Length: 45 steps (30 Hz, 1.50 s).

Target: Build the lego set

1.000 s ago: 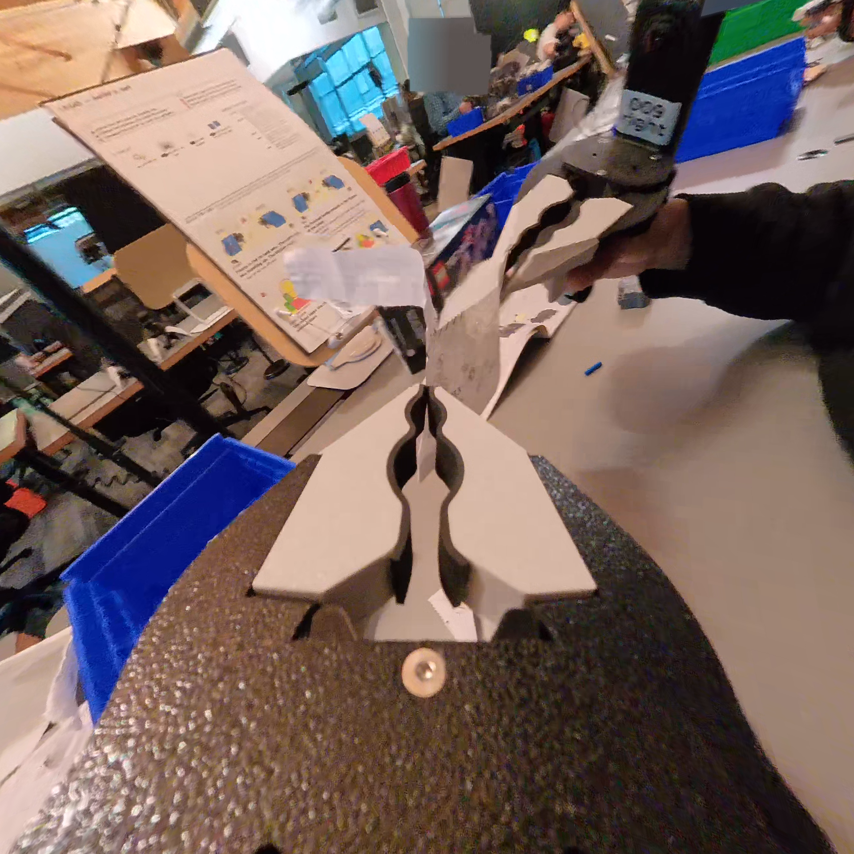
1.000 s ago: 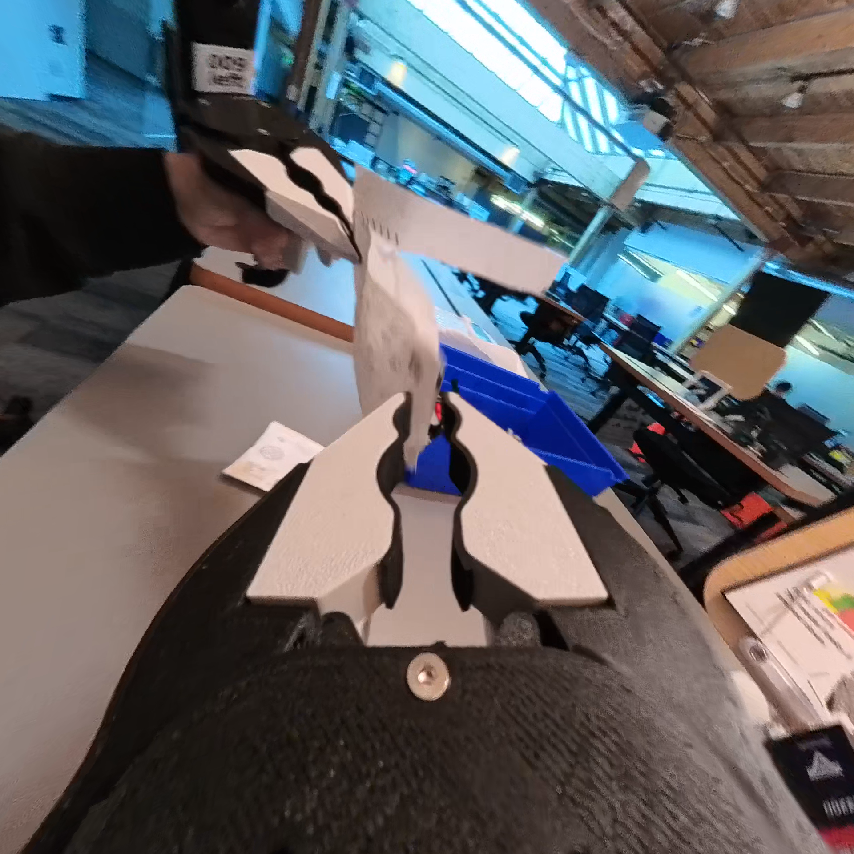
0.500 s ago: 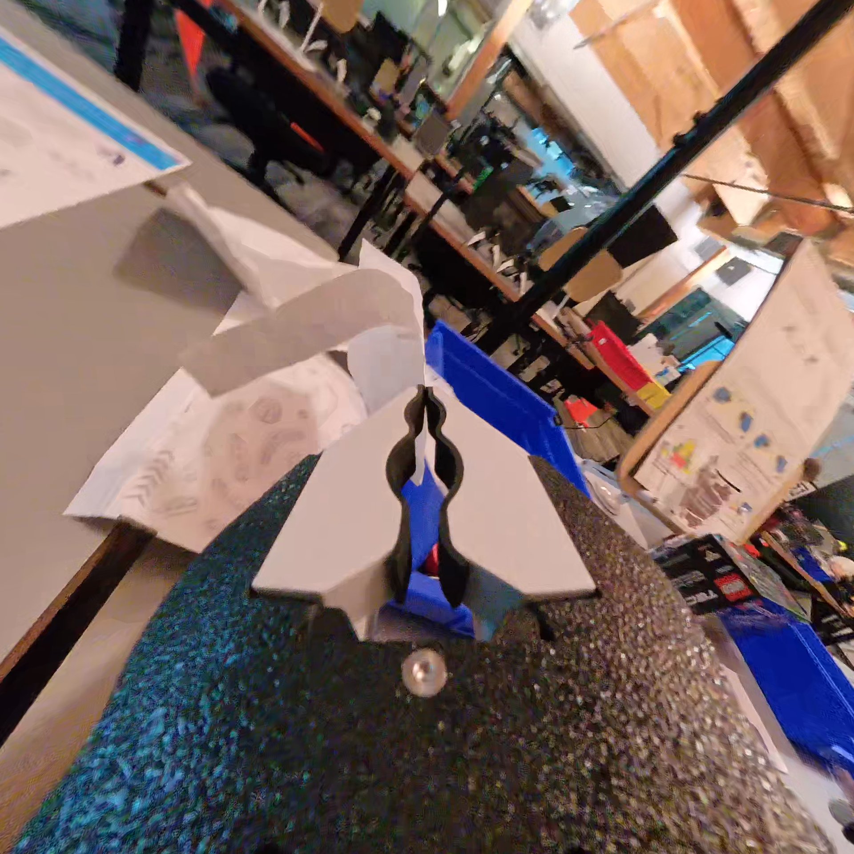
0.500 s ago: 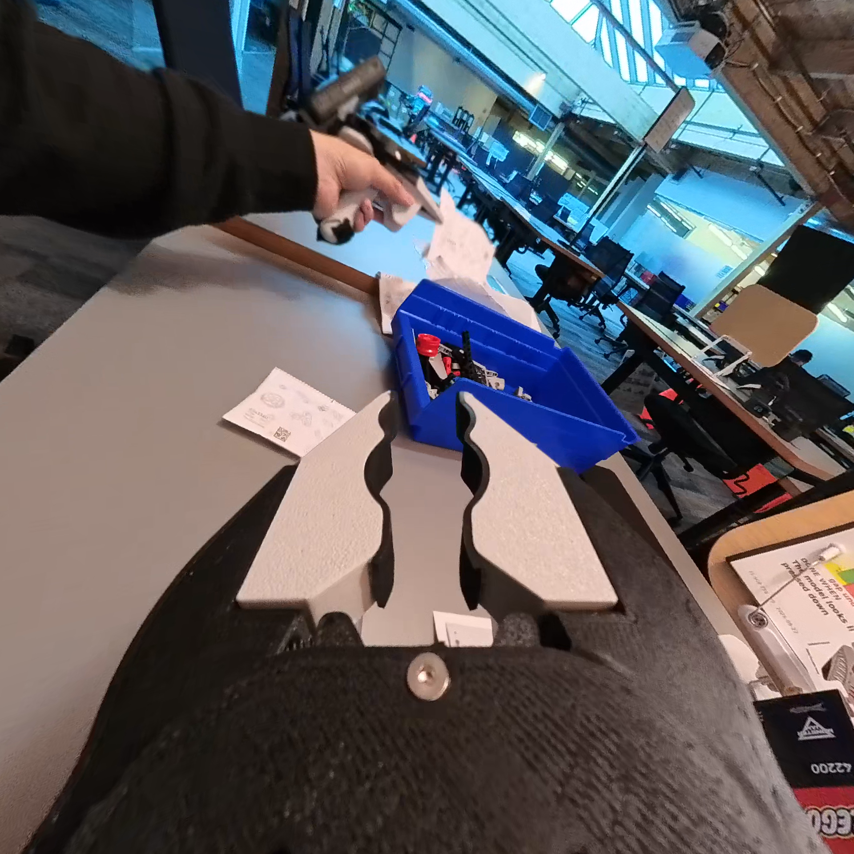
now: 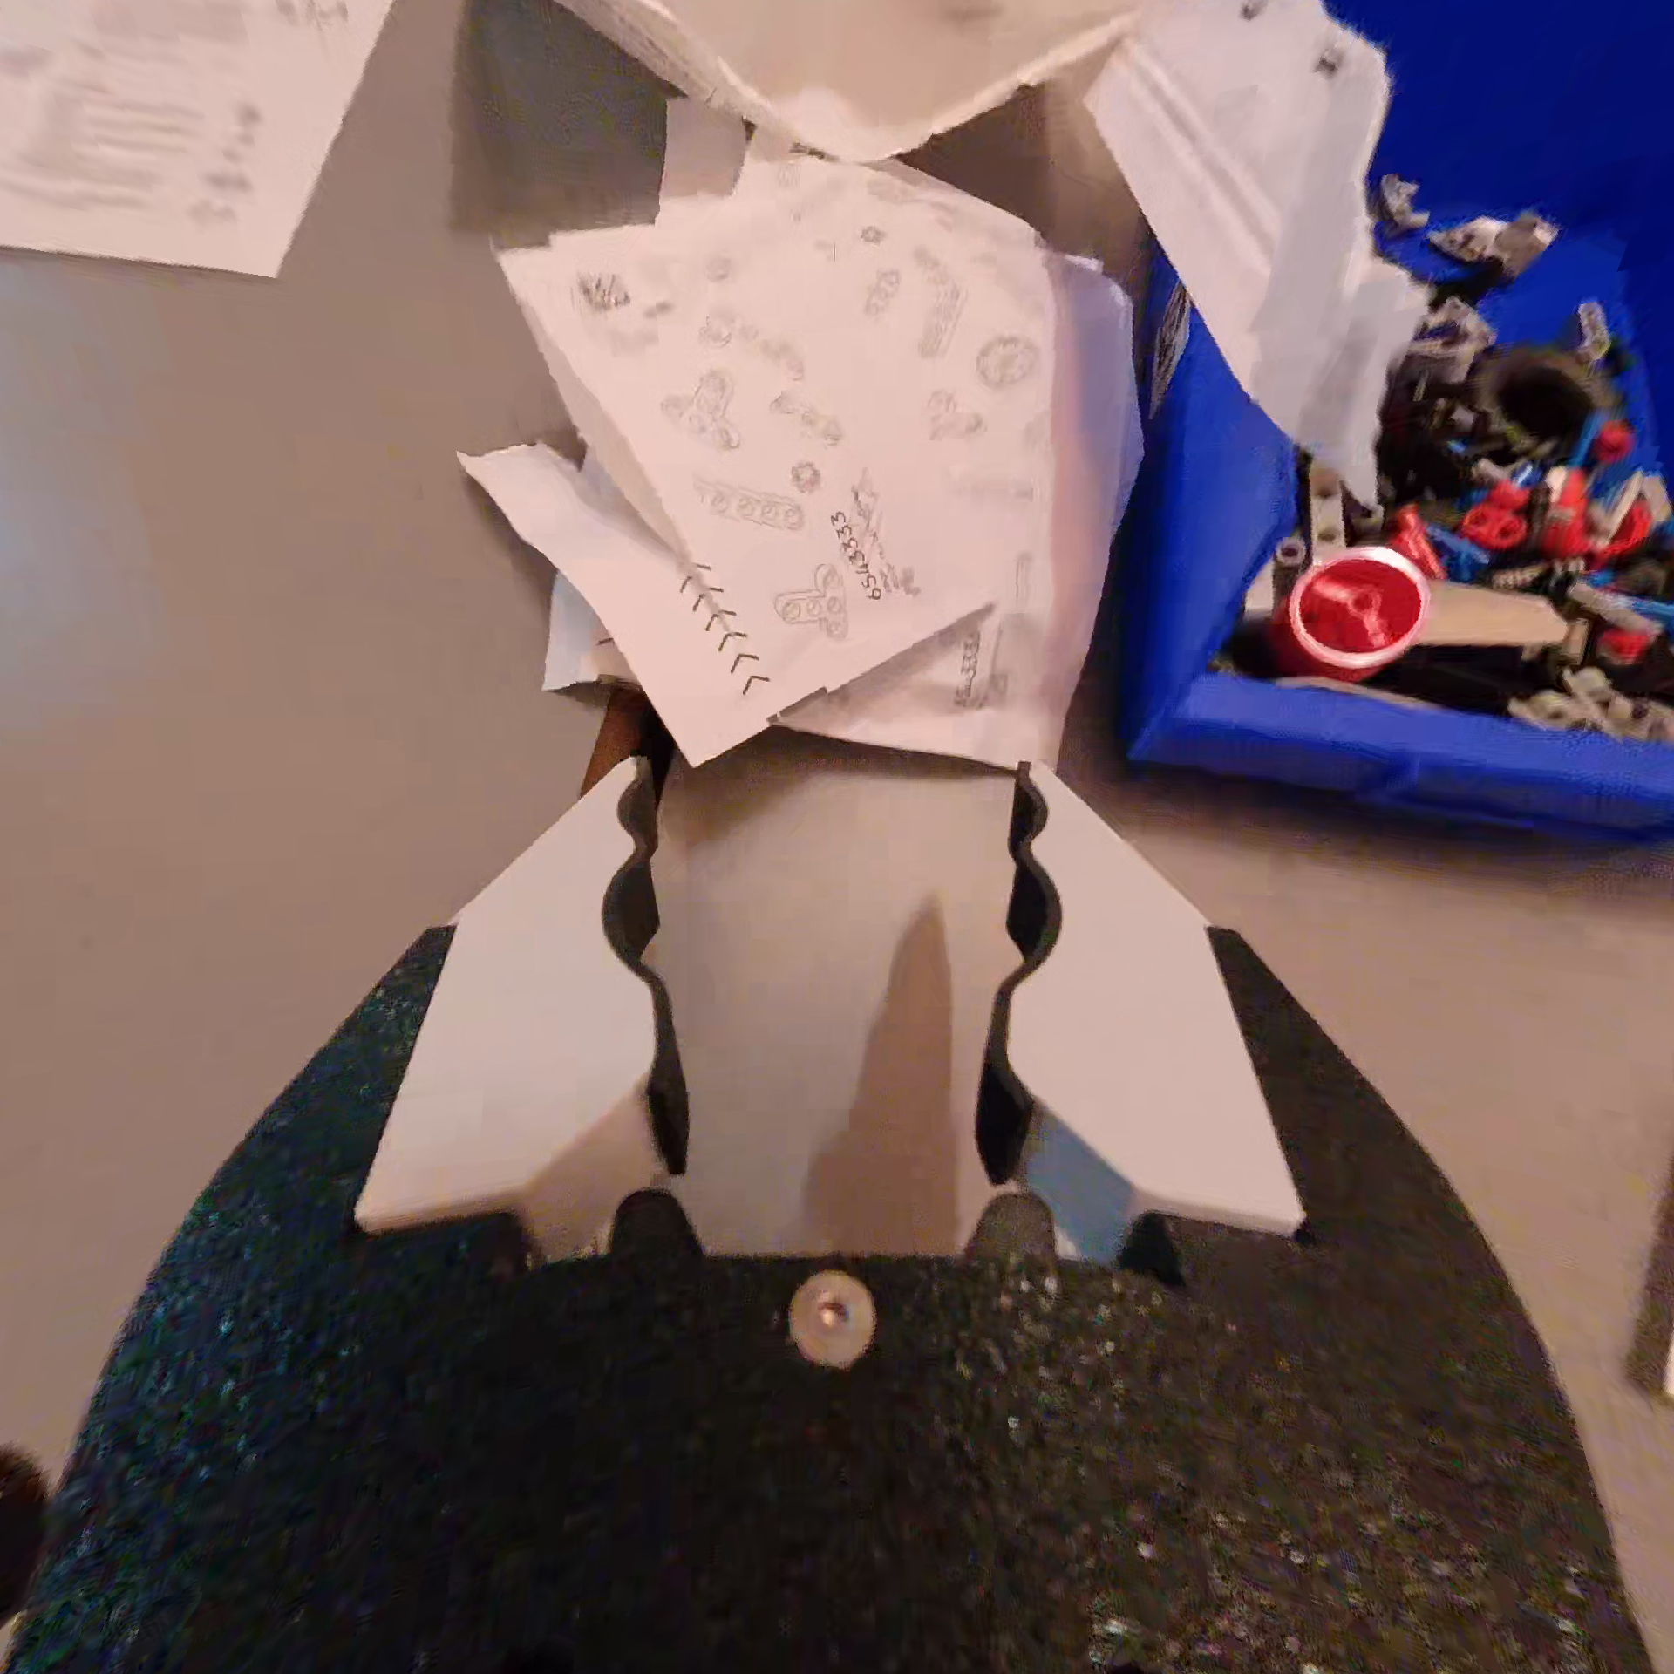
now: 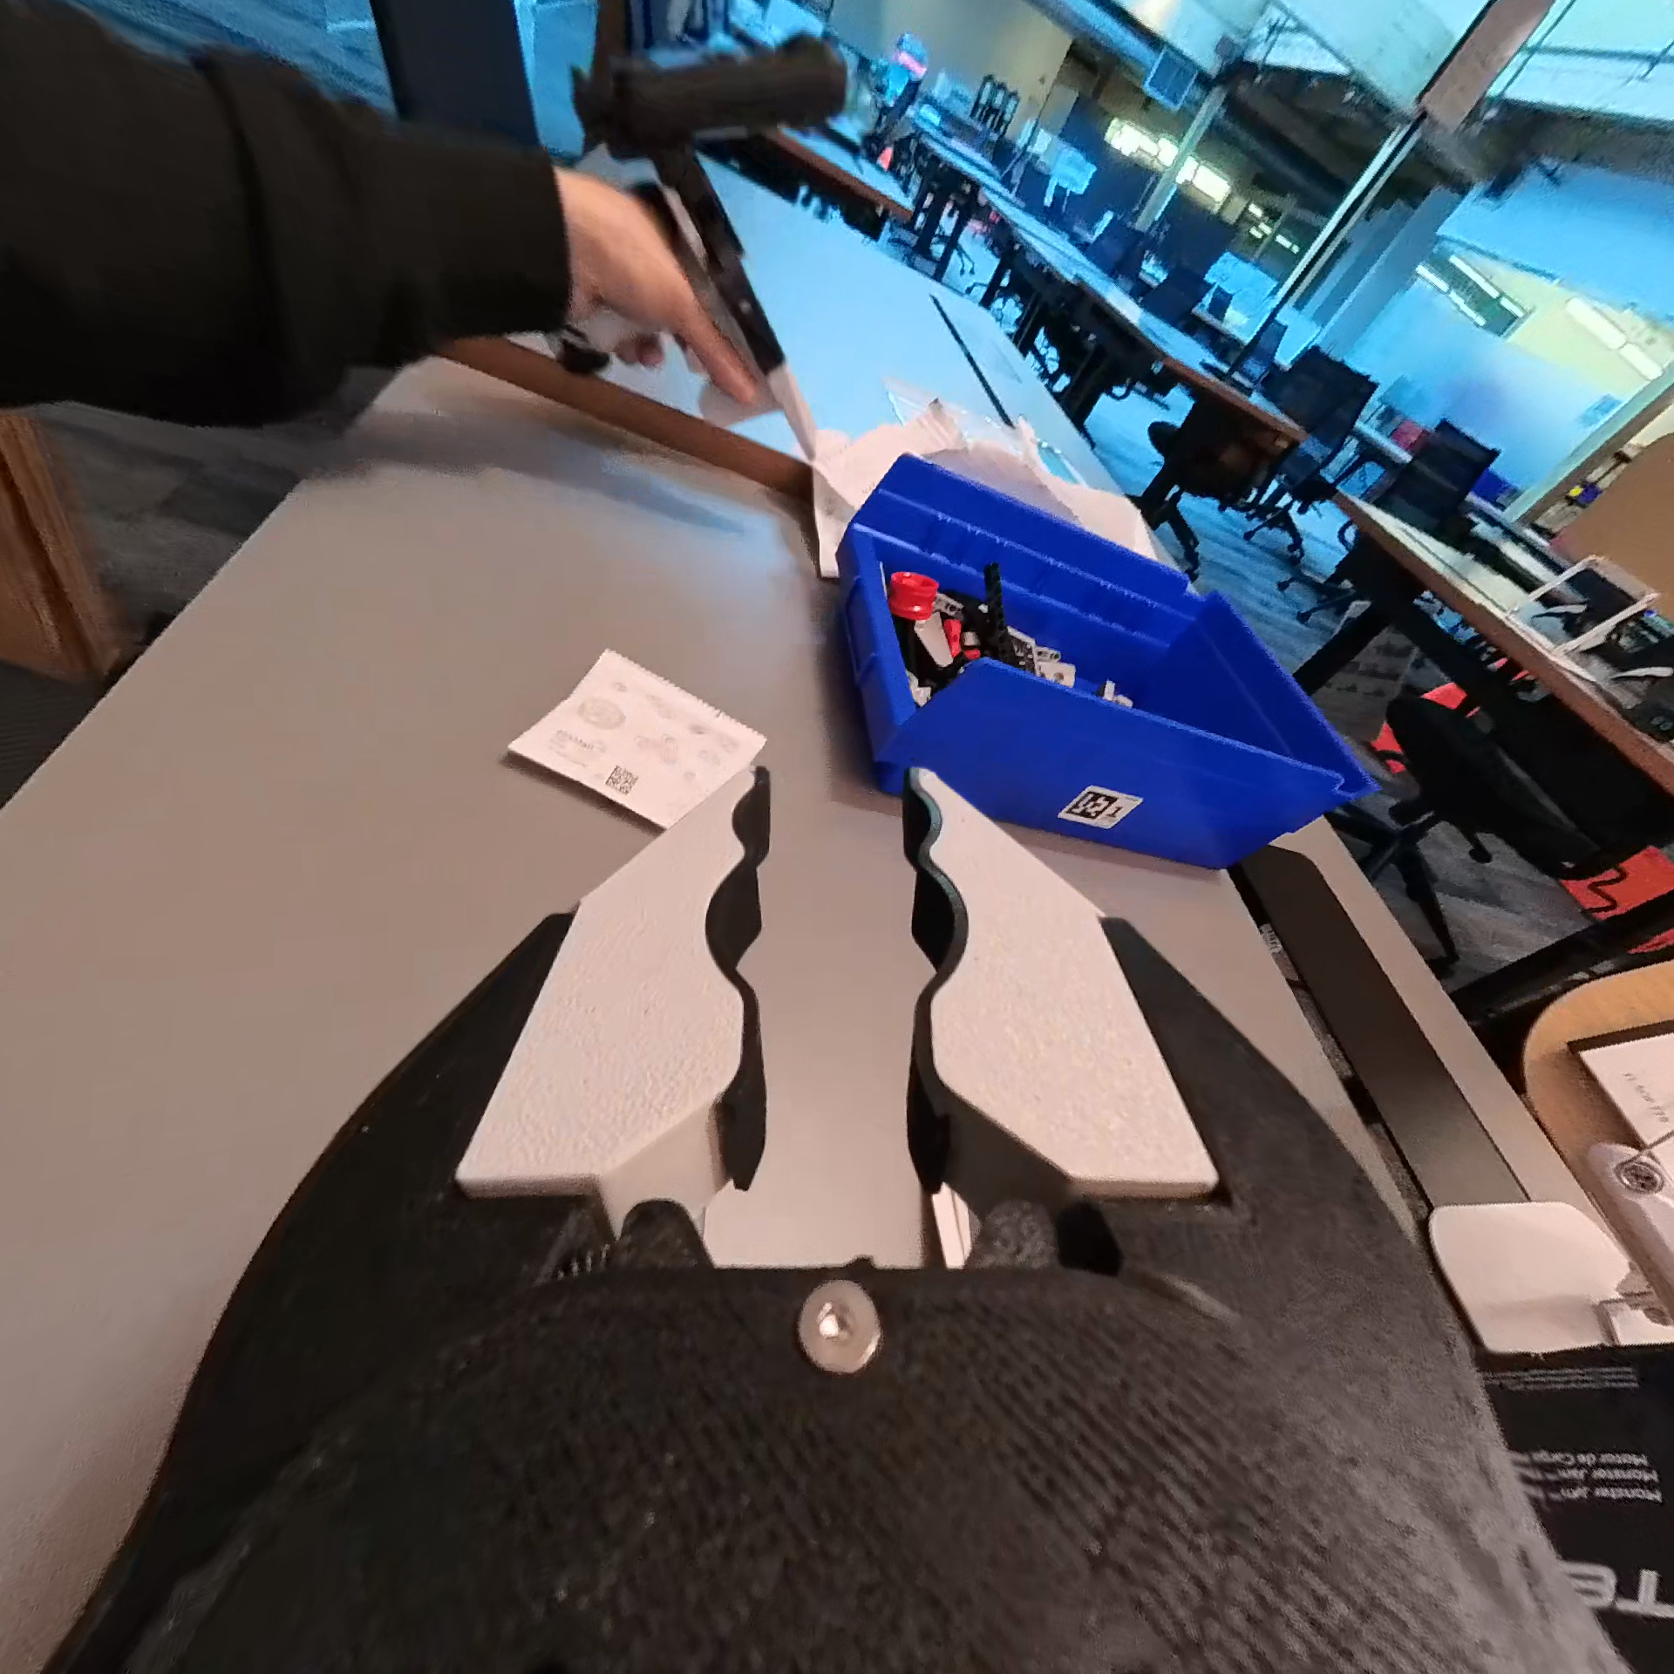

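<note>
I find both my left gripper (image 5: 833, 779) and right gripper (image 6: 833, 797) jaws apart, empty; small, rigid, light lego pieces (image 6: 960, 634) lie ahead in the blue bin (image 6: 1114, 770), best pinched singly across flat sides.

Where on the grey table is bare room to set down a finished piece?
The widest bare patch of the table lies left of the small printed paper. The strip before the blue bin is narrower. Behind the bin it is crowded with torn paper bags.
</note>
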Each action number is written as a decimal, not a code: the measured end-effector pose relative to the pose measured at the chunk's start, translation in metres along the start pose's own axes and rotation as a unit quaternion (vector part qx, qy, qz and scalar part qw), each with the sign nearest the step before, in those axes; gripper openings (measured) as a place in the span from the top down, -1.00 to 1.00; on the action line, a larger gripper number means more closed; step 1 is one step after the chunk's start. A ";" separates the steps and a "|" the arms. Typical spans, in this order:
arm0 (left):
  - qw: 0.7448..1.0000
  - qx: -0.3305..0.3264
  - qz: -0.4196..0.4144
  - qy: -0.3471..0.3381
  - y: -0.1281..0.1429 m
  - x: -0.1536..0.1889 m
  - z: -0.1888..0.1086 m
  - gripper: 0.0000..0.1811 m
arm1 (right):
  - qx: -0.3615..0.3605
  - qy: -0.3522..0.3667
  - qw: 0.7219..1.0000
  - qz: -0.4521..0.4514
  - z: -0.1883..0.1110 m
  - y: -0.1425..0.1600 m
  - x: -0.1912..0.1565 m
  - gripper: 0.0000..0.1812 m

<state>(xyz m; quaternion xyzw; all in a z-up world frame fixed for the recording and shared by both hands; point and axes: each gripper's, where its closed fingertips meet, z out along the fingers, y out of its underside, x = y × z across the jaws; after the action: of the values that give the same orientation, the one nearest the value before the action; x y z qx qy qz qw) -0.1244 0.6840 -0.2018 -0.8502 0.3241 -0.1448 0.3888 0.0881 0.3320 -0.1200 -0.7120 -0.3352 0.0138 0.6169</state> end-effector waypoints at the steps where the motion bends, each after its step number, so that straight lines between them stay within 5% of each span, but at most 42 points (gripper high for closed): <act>1: 1.000 0.006 0.019 0.002 0.008 0.006 -0.011 0.19 | -0.005 -0.003 1.000 -0.001 0.001 0.002 -0.001 0.70; 4: 0.992 0.003 0.005 0.128 0.038 0.067 -0.041 0.24 | -0.015 -0.016 1.000 0.005 0.004 0.006 -0.006 0.70; 6: 0.962 -0.008 -0.016 0.271 0.059 0.133 -0.062 0.30 | -0.019 -0.026 0.999 0.011 0.008 0.009 -0.010 0.70; 8: 0.939 -0.033 -0.007 0.343 0.079 0.177 -0.072 0.31 | -0.023 -0.033 0.999 0.012 0.012 0.011 -0.013 0.70; 19: 0.909 -0.128 0.036 0.395 0.110 0.237 -0.047 0.75 | -0.054 -0.063 0.996 0.036 0.029 0.030 -0.029 0.67; 22: 0.912 -0.131 0.043 0.386 0.111 0.240 -0.040 1.00 | -0.064 -0.063 0.995 0.046 0.032 0.036 -0.029 0.66; 28: 0.902 -0.006 0.135 0.409 0.078 0.256 -0.060 1.00 | -0.076 -0.048 0.993 0.079 0.031 0.048 -0.022 0.62; 34: 0.854 0.115 0.247 0.443 0.040 0.289 -0.109 1.00 | -0.019 -0.048 0.989 0.135 0.027 0.029 -0.015 0.50; 41: 0.766 0.211 0.419 0.440 0.042 0.341 -0.145 1.00 | 0.023 -0.030 0.994 0.103 0.019 0.013 -0.012 0.46; 45: 0.714 0.289 0.507 0.386 0.043 0.363 -0.161 1.00 | 0.069 -0.001 0.997 -0.046 0.004 -0.004 -0.025 0.87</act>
<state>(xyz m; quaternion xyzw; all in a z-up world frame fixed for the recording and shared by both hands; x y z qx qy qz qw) 0.0483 0.3309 -0.1308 -0.2747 0.7707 -0.3283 0.4719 0.0652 0.3234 -0.1276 -0.6520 -0.3659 0.0090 0.6640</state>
